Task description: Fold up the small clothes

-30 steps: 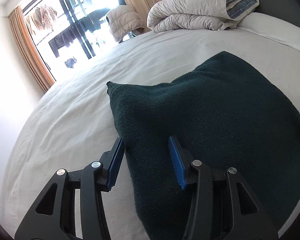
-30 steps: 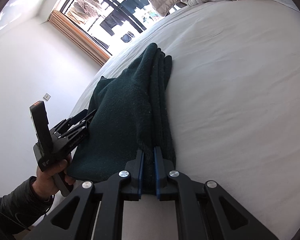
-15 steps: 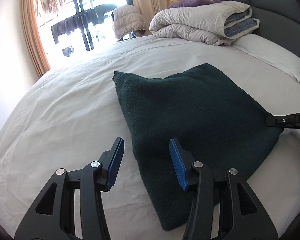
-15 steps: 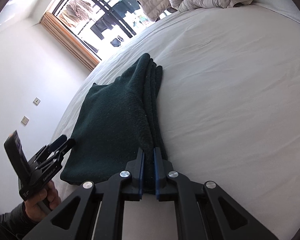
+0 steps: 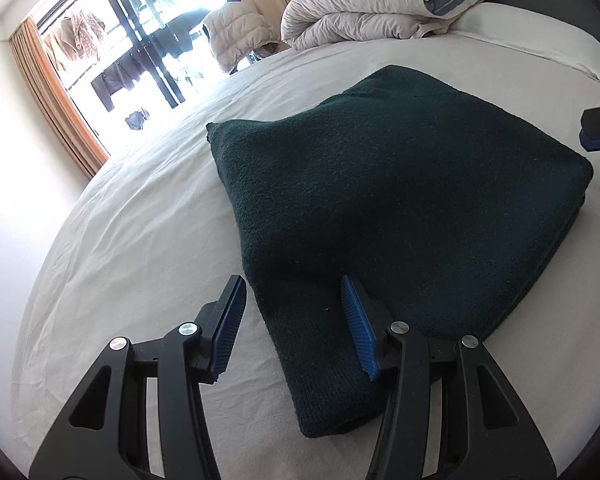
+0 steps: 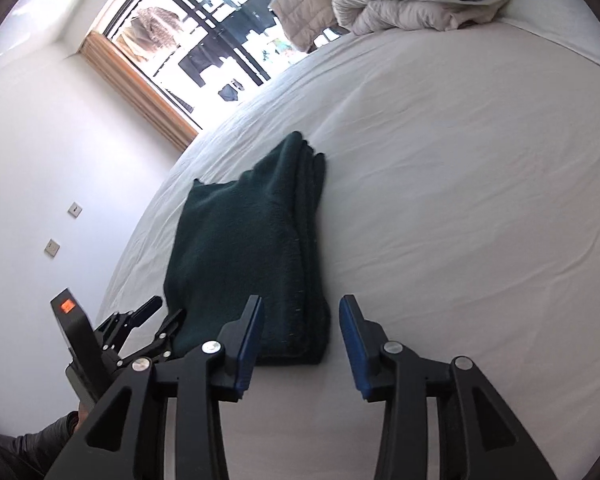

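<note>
the dark green folded knit garment (image 5: 400, 200) looks fuzzy and matt; the white cotton bed sheet (image 5: 140, 240) beneath lies smooth, faintly creased.

A dark green fuzzy sweater (image 5: 388, 200) lies folded flat in thick layers on the white bed (image 5: 140, 220).

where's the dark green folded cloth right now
The dark green folded cloth lies on the white bed sheet, just ahead of the open left claw and open right claw, neither gripping it.

Dark green knit cloth (image 5: 400, 200) on white sheet (image 5: 140, 240); blue-padded black jaws.
</note>
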Motion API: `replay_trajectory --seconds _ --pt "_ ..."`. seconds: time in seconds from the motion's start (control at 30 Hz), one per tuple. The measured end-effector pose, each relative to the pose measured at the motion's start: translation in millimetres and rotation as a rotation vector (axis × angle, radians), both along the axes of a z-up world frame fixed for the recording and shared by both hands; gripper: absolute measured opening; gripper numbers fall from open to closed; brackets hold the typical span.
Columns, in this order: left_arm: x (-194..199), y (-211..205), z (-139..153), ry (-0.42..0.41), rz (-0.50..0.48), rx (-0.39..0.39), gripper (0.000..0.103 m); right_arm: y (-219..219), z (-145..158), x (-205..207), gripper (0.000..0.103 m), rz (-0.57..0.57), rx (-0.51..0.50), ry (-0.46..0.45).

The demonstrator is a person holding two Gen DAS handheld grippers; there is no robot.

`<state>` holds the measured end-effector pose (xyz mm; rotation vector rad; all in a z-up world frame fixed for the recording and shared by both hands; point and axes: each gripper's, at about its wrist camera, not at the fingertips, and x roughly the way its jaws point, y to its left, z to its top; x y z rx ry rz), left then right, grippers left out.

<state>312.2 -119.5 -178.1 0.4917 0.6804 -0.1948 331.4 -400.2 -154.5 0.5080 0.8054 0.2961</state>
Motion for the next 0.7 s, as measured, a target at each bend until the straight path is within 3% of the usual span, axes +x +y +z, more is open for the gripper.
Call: replay_trajectory --seconds 0.07,0.13,0.23,0.3,0.33,0.47,0.53,0.6,0.7 --pt "4 7 7 0.022 -0.003 -0.044 0.049 18 -9 8 0.046 0.056 -0.050 0.037" --pt "9 25 20 0.057 0.014 -0.144 0.065 25 -24 14 0.050 0.058 -0.139 0.115" --pt "18 63 45 0.026 0.093 -0.281 0.089 12 -16 7 0.051 0.049 -0.123 0.083" --pt "34 86 54 0.049 0.138 -0.384 0.097 -4 -4 5 0.056 0.015 -0.086 0.034" --pt "45 93 55 0.088 0.150 -0.427 0.097 -13 -1 8 0.064 -0.002 -0.052 0.026" --pt "94 110 43 0.278 0.169 -0.616 0.097 -39 -1 44 0.069 -0.013 0.100 0.035" --pt "115 110 31 0.380 0.164 -0.682 0.096 -42 -12 72 0.072 0.002 0.181 0.105" --pt "129 103 16 0.484 0.145 -0.737 0.096 -34 -23 99 0.072 0.053 0.190 0.161" --pt "136 93 9 0.482 0.135 -0.741 0.096 -25 -34 128 0.072 0.064 0.200 0.209"
